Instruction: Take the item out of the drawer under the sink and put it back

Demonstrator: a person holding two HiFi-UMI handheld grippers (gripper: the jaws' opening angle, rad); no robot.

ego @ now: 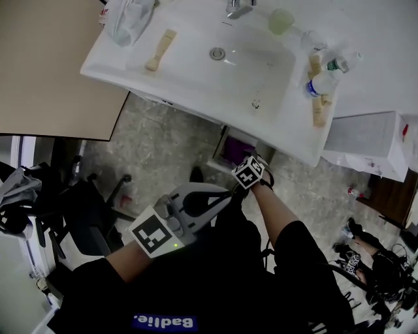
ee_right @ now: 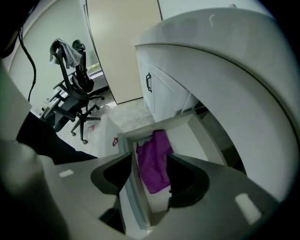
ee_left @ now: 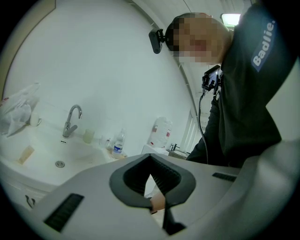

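The drawer [ee_right: 206, 140] under the white sink [ego: 196, 65] stands pulled out. A purple cloth [ee_right: 157, 159] lies crumpled inside it and also shows below the basin in the head view [ego: 236, 149]. My right gripper [ee_right: 151, 180] points steeply down over the drawer's front edge, jaws open, the cloth showing in the gap between them and the pads clear of it. In the head view only its marker cube [ego: 249, 173] shows, just in front of the drawer. My left gripper [ego: 228, 194] hovers lower left of it, shut and empty [ee_left: 158, 204].
On the sink's rim stand a faucet [ego: 238, 8], a green cup [ego: 281, 21], water bottles [ego: 323, 81] and wooden brushes [ego: 160, 49]. A black office chair [ego: 85, 209] is at the left, a white cabinet [ego: 366, 140] at the right. A cupboard door with a handle [ee_right: 148, 82] sits beside the drawer.
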